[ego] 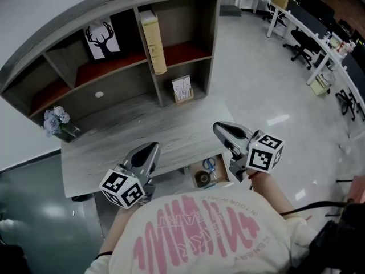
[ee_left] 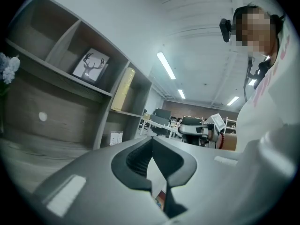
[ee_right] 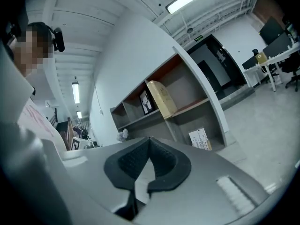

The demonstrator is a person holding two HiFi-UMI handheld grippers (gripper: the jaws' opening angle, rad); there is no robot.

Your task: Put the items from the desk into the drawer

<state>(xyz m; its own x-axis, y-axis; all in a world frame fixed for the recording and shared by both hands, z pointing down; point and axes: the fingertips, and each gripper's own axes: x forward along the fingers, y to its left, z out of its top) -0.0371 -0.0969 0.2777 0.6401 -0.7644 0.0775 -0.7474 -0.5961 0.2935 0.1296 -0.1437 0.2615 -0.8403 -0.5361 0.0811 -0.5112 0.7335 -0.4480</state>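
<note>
Both grippers are held up in front of the person, above the front edge of the grey desk (ego: pixel 108 147). My left gripper (ego: pixel 153 148) is shut with nothing between its jaws; in the left gripper view its pads meet at the tip (ee_left: pixel 151 140). My right gripper (ego: pixel 219 128) is also shut and empty, and its jaws meet in the right gripper view (ee_right: pixel 150 139). Below the desk's right end a drawer (ego: pixel 223 174) stands open, and in it lie blue-handled scissors (ego: pixel 209 164) and a roll of tape (ego: pixel 202 178). The desk top in front of the grippers shows no loose items.
A shelf unit stands on the back of the desk with a deer picture (ego: pixel 103 39), a leaning tan book (ego: pixel 154 41) and a small white box (ego: pixel 182 88). A vase of pale flowers (ego: pixel 57 120) sits at the desk's left. Office desks and chairs (ego: pixel 302 41) stand far right.
</note>
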